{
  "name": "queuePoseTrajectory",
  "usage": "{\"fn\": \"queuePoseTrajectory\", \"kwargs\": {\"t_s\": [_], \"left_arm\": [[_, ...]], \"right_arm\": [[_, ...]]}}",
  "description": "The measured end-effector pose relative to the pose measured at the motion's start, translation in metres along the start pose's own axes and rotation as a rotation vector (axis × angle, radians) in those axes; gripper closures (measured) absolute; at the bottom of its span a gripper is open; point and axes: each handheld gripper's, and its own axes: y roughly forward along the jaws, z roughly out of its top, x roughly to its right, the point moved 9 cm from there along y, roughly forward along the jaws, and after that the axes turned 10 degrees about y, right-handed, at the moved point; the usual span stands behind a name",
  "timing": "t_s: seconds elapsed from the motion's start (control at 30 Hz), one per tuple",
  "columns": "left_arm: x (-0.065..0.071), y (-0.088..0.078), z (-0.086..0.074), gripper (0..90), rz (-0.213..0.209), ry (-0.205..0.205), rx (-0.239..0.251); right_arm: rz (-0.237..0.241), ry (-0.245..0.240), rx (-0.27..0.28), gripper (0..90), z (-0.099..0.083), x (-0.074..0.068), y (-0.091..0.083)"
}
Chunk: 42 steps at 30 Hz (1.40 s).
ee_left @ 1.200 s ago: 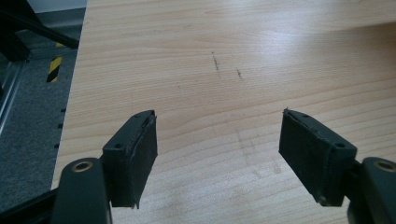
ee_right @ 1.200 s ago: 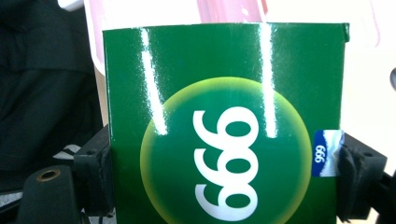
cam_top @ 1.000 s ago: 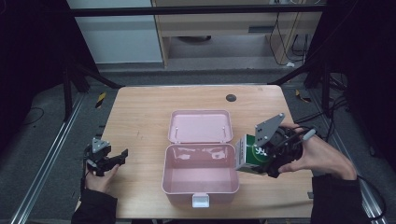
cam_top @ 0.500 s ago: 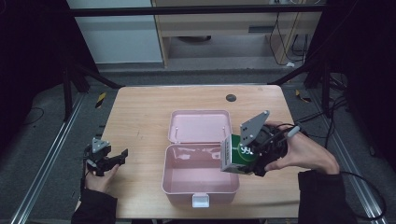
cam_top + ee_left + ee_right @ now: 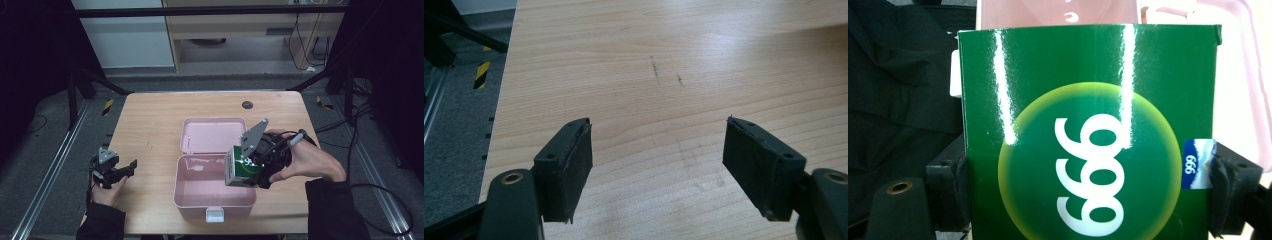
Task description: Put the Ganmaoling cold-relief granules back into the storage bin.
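Green and glossy, a small carton point(image 5: 1088, 135) printed with white "999" digits inside a yellow-green disc is clamped between the two black jaws of the right gripper point(image 5: 250, 167), whose pads press on its two side faces. In the high view the carton point(image 5: 239, 168) hangs tilted over the right rim of a pink plastic box point(image 5: 190, 192), at about 3 o'clock from the box's open tray. The box's lid point(image 5: 210, 135) lies flat, hinged back at 12 o'clock from the tray. A wooden table point(image 5: 150, 125) carries the box near its middle. At 9 o'clock from the box, well apart, the left gripper point(image 5: 122, 169) rests near the table's left edge; its jaws stand wide apart over bare wood, holding nothing.
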Motion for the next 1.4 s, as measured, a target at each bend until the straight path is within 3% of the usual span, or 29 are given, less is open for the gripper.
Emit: {"fn": "queuePoseTrajectory", "kwargs": {"t_s": [0.73, 1.4], "left_arm": [[0.0, -0.001, 0.0, 27.1, 0.0, 0.0, 0.001], [-0.001, -0.001, 0.0, 27.1, 0.0, -0.001, 0.003]], "right_arm": [[0.023, -0.028, -0.066, 16.2, 0.004, -0.002, 0.029], [0.034, -0.047, -0.14, 16.1, -0.004, -0.004, 0.061]]}}
